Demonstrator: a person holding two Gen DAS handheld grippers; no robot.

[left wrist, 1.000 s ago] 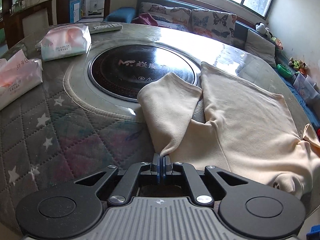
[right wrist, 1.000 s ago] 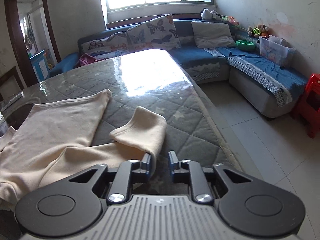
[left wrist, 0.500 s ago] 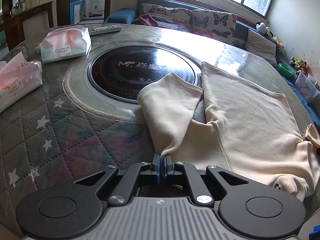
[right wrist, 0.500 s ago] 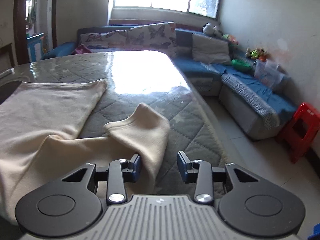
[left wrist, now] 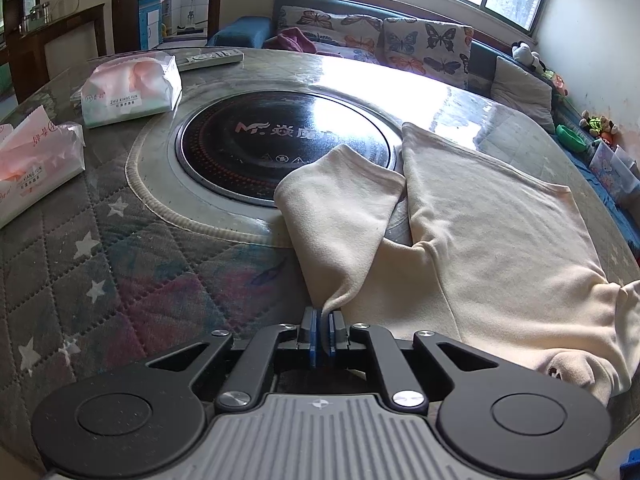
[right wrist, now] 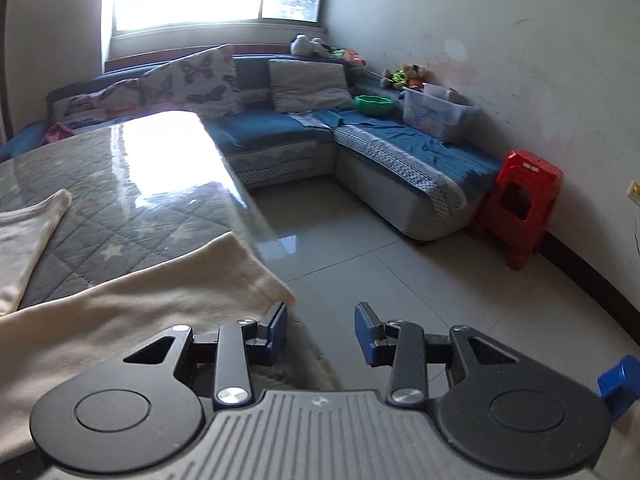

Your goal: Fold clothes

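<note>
A cream long-sleeved top (left wrist: 492, 236) lies spread on the quilted table (left wrist: 100, 264). Its left sleeve (left wrist: 340, 216) is bent toward the round black hob (left wrist: 280, 140). My left gripper (left wrist: 320, 320) is shut on the sleeve near the shoulder. In the right wrist view the other sleeve (right wrist: 160, 300) lies flat, its cuff at the table's right edge. My right gripper (right wrist: 321, 330) is open and empty, just right of that cuff, over the edge and the floor.
Two tissue packs (left wrist: 128, 88) (left wrist: 32, 160) and a remote (left wrist: 208, 58) lie at the table's far left. A blue corner sofa (right wrist: 360, 140), a red stool (right wrist: 520, 204) and tiled floor (right wrist: 380, 264) are to the right.
My right gripper has opened wide, let go of the right sleeve and swung to the right past the table edge. The sleeve now lies flat. My left gripper stays shut on the left sleeve.
</note>
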